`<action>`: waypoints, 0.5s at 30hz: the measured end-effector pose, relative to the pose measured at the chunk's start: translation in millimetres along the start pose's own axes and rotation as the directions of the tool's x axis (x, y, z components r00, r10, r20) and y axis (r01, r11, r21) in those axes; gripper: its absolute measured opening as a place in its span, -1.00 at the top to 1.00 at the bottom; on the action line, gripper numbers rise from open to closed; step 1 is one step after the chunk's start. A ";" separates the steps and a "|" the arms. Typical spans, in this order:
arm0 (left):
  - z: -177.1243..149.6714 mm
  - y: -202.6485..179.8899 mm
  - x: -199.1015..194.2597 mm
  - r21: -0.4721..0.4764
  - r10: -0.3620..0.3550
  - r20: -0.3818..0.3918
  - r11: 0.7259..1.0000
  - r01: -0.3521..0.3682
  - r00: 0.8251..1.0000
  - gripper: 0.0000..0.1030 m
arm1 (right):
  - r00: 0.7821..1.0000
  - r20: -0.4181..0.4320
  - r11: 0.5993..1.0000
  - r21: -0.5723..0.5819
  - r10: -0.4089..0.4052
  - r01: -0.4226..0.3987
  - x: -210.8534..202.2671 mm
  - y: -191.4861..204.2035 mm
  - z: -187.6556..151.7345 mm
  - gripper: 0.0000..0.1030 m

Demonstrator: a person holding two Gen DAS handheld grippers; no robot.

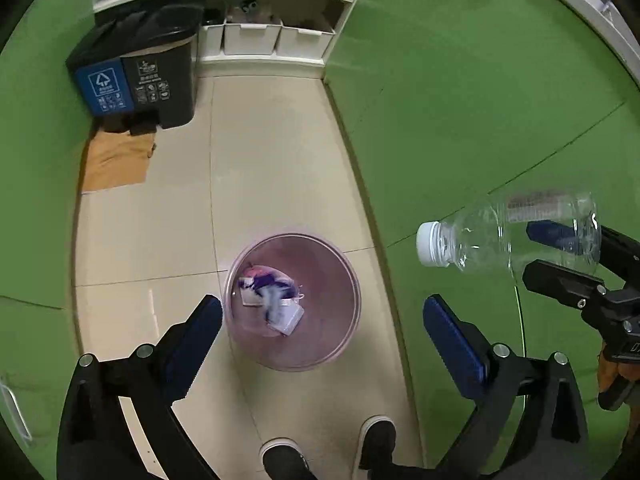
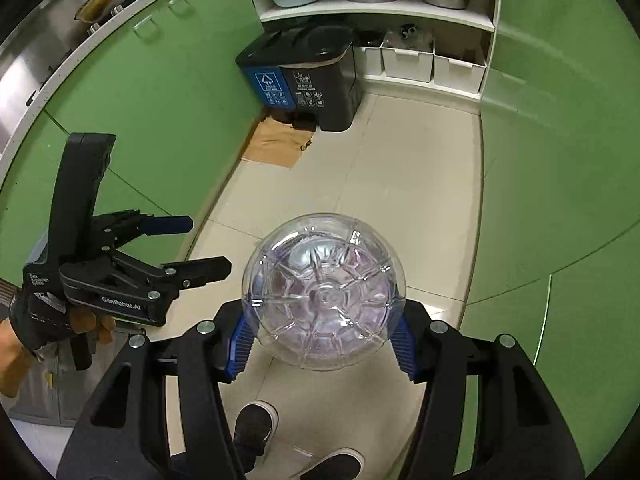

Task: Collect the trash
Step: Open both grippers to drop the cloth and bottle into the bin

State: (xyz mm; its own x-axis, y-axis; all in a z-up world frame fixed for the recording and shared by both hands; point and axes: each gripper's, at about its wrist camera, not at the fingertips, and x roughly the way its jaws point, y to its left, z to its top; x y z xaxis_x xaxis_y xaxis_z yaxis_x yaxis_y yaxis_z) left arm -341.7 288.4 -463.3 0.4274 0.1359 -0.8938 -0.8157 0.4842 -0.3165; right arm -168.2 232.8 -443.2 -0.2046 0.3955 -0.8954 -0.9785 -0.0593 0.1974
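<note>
A clear plastic bottle [image 1: 508, 232] with a white cap is held sideways in my right gripper [image 1: 560, 252], to the right of and above a pink translucent bin [image 1: 344, 284]. In the right wrist view I see the bottle's base [image 2: 324, 296] clamped between the blue pads of my right gripper [image 2: 322, 340]. The bin holds crumpled wrappers [image 1: 268, 300] and stands on the tiled floor. My left gripper [image 1: 322, 320] is open and empty, high above the bin; it also shows in the right wrist view [image 2: 200, 246].
A black and blue two-part recycling bin [image 1: 136, 80] stands at the far left by white shelves with storage boxes [image 1: 264, 36]. Flattened cardboard [image 1: 116, 160] lies on the floor. Green cabinet doors [image 1: 480, 100] line both sides. The person's shoes [image 1: 328, 452] are below.
</note>
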 end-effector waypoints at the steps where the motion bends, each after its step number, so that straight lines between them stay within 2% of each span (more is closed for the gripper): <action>1: 0.6 2.6 0.0 -0.009 -0.003 0.002 1.000 0.003 1.000 -0.88 | 1.000 -0.003 1.000 -0.001 0.002 -0.002 2.2 0.2 1.0 -0.11; 9: 3.0 26.0 -27.7 -0.084 0.012 0.058 0.996 -0.007 0.998 -0.88 | 0.998 -0.044 0.999 -0.024 0.041 -0.042 28.9 11.3 4.8 -0.11; 13: 1.0 37.3 -42.5 -0.110 0.025 0.087 0.994 -0.015 0.996 -0.88 | 0.994 -0.069 0.995 -0.044 0.090 -0.093 48.2 21.4 6.5 -0.17; 14: 0.1 39.3 -45.0 -0.111 0.030 0.092 0.994 -0.020 0.995 -0.88 | 0.993 -0.073 0.994 -0.049 0.096 -0.100 51.7 23.7 7.3 -0.24; 15: -1.9 40.9 -48.5 -0.111 0.039 0.099 0.993 -0.028 0.994 -0.88 | 0.992 -0.075 0.993 -0.058 0.101 -0.105 56.7 27.0 8.5 -0.67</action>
State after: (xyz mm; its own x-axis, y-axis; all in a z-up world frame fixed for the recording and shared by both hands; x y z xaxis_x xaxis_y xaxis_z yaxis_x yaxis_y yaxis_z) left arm -396.5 300.0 -433.5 0.4316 0.2392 -0.8698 -0.8655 0.3814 -0.3246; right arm -206.1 261.5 -485.2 -0.3034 0.3175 -0.8984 -0.9514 -0.1532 0.2671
